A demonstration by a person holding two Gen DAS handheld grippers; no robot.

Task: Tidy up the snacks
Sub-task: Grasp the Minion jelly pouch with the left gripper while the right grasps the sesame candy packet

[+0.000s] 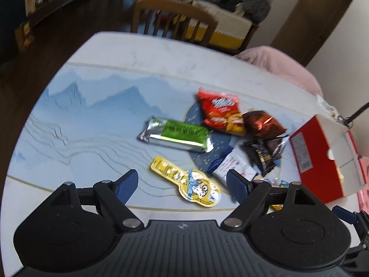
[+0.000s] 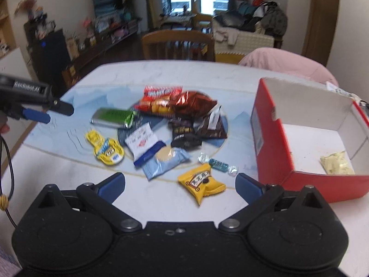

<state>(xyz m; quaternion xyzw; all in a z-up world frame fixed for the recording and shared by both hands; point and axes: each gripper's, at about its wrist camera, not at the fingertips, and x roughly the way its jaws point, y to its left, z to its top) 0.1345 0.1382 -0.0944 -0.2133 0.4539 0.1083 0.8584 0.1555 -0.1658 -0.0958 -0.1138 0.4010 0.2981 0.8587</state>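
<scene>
Several snacks lie on the blue table mat point(image 2: 69, 124). My left gripper point(image 1: 182, 183) is open and empty above a yellow spoon-shaped snack point(image 1: 186, 181); beyond it lie a green-and-silver bar point(image 1: 176, 135) and a red chip bag point(image 1: 220, 113). My right gripper point(image 2: 181, 184) is open and empty over a yellow packet point(image 2: 200, 183). The red box point(image 2: 274, 138) stands to its right, open, with one pale yellow packet point(image 2: 336, 166) inside. The left gripper shows in the right wrist view point(image 2: 37, 113), far left.
A light-blue cookie packet point(image 2: 163, 161), wrapped candies point(image 2: 219, 164), dark packets point(image 2: 186, 133) and a brown foil bag point(image 2: 193, 103) lie mid-table. A wooden chair point(image 2: 177, 43) stands at the far edge, a pink-covered chair point(image 2: 288, 62) at the right.
</scene>
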